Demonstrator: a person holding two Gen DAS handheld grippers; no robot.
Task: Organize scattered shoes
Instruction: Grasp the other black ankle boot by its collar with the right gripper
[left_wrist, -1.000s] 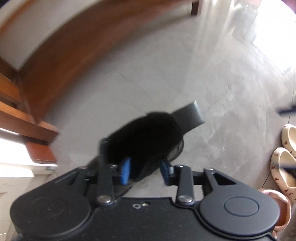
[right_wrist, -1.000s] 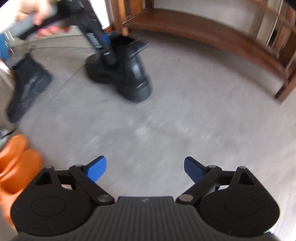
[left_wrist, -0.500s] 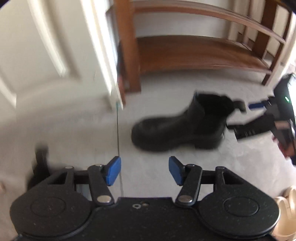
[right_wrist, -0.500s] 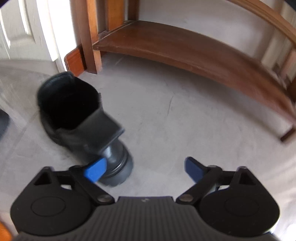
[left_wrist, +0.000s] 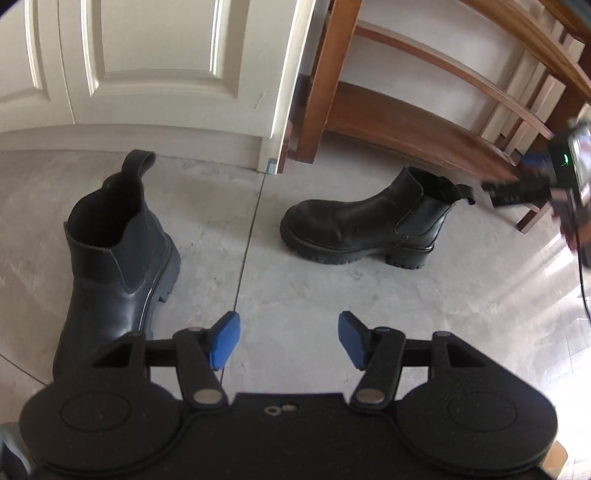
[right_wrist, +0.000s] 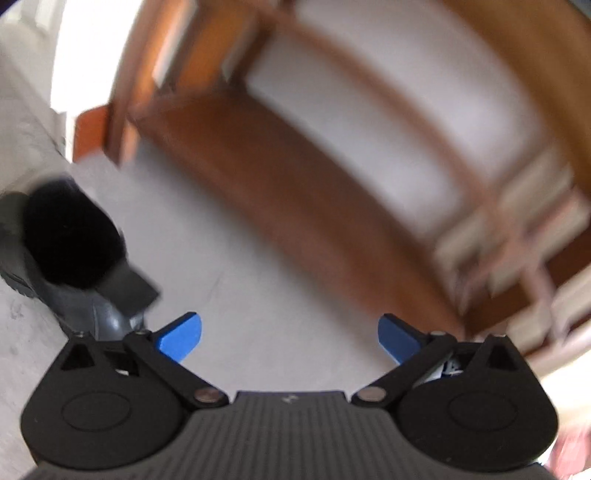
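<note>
Left wrist view: the left hand-held gripper (left_wrist: 288, 339) hangs released and empty, its jaws just widened. One black Chelsea boot (left_wrist: 118, 243) stands left of the wooden shoe rack (left_wrist: 406, 122), its mate (left_wrist: 362, 225) before it.

Right wrist view: the right hand-held gripper (right_wrist: 290, 338) is released, empty, that mate (right_wrist: 74, 254) beside it. Between picks; next, probably pair them.

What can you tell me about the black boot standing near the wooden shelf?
The black boot is an ankle boot of smooth, slightly shiny leather-like material, with a stretch panel at the side, a pull loop at the heel, and a thick ridged sole with a block heel. It stands upright on the grey floor, toe pointing left in the left view, just in front of the wooden shelf. Nothing grips or touches it.
</note>
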